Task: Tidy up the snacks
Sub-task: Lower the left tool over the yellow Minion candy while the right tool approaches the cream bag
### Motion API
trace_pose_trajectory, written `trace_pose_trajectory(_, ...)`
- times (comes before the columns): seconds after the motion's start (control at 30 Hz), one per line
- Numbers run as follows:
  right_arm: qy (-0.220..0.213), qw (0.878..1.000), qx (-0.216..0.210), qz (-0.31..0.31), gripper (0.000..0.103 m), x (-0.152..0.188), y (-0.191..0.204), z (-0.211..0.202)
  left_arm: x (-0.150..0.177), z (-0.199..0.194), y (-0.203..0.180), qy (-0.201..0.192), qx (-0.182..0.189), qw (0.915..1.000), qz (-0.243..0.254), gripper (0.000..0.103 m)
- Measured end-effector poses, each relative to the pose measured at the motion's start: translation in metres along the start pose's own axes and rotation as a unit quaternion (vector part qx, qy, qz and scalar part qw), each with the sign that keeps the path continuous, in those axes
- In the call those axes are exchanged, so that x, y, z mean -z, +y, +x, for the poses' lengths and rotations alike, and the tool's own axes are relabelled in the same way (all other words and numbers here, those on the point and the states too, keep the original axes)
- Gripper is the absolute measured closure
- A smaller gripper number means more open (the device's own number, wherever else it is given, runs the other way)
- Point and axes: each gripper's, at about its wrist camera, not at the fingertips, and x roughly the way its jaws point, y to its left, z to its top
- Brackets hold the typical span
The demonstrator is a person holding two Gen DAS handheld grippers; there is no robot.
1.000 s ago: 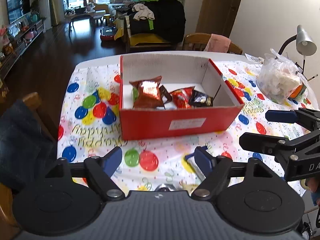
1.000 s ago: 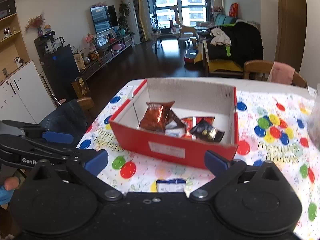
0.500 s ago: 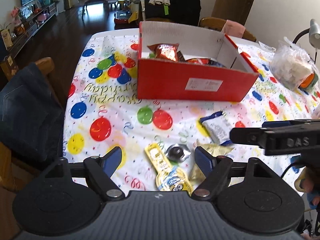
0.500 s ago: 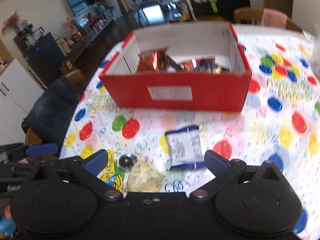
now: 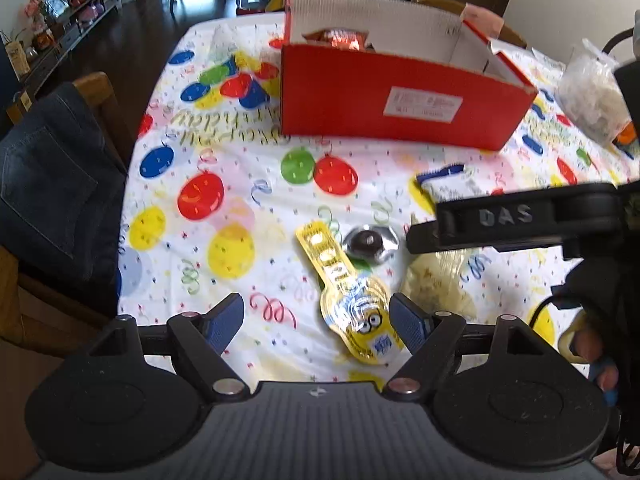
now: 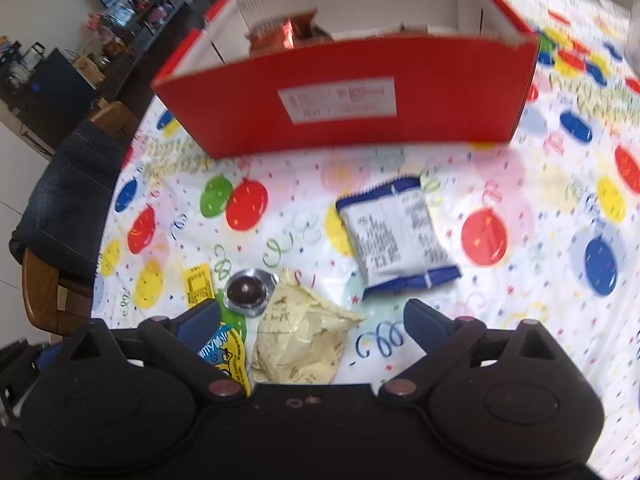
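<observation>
- While both grippers point steeply down at the table, the left gripper [image 5: 316, 316] stands with its jaws wide apart and grips nothing; the lower end of the yellow packet [image 5: 352, 300] lies between its blue pads, nearer the pad at 3 o'clock, and whether it touches that pad cannot be told.
- Right gripper [image 6: 312, 320]: jaws wide and closing, not pressing on anything; the cream packet [image 6: 300, 332] lies on the cloth between them.
- Red box [image 5: 400, 96]: open-topped, at 12 o'clock in both views, standing on the balloon tablecloth [image 5: 224, 200]; a shiny orange-red bag [image 6: 280, 34] shows above its front wall.
- Blue-and-white packet [image 6: 396, 236]: flat on the cloth between the box and the right gripper, at about 1 o'clock from the cream packet and apart from it.
- Round foil-wrapped chocolate [image 6: 248, 292]: just beside the cream packet at its 10 o'clock, and just beside the yellow packet.
- Clear plastic bag [image 5: 592, 92]: at 2 o'clock in the left view, well apart from the loose snacks.
- Chair with dark denim [image 5: 52, 184]: at 9 o'clock, beside the table edge.
</observation>
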Motion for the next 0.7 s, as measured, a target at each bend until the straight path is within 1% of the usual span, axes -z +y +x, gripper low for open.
trace_pose_trajectory(0.13,0.009,1.0,0.007,0.003,0.011,0.001,0.004,0.007,0.003,0.008,-0.003,0.013,0.0,0.9999,0.002,0.023)
trace_pose_trajectory(0.2,0.009,1.0,0.013,0.001,0.016,0.001,0.006,0.009,0.003,0.01,-0.003,0.019,0.002,0.9998,-0.001,0.023)
trace_pose_trajectory(0.3,0.01,1.0,0.024,-0.002,0.02,0.002,0.008,0.012,0.003,0.014,-0.005,0.025,0.005,0.9997,0.0,0.023)
trace_pose_trajectory(0.37,0.012,1.0,0.025,-0.002,0.022,0.002,0.008,0.015,0.002,0.017,-0.008,0.028,0.009,0.9996,0.003,0.023)
trace_pose_trajectory(0.47,0.016,1.0,0.023,-0.009,0.029,0.003,0.007,0.017,0.001,0.021,-0.012,0.033,0.013,0.9994,0.006,0.023)
trace_pose_trajectory(0.5,0.014,1.0,0.022,-0.011,0.033,0.003,0.007,0.017,0.0,0.022,-0.012,0.035,0.016,0.9993,0.006,0.023)
trace_pose_trajectory(0.6,0.016,1.0,0.011,-0.009,0.041,0.001,0.004,0.015,-0.002,0.028,-0.013,0.044,0.023,0.9988,0.0,0.023)
trace_pose_trajectory(0.67,0.016,1.0,0.013,-0.006,0.043,0.001,0.001,0.014,-0.003,0.032,-0.013,0.05,0.025,0.9984,-0.004,0.023)
trace_pose_trajectory(0.7,0.015,1.0,0.014,-0.008,0.046,0.0,0.0,0.013,-0.003,0.034,-0.013,0.052,0.027,0.9982,-0.006,0.023)
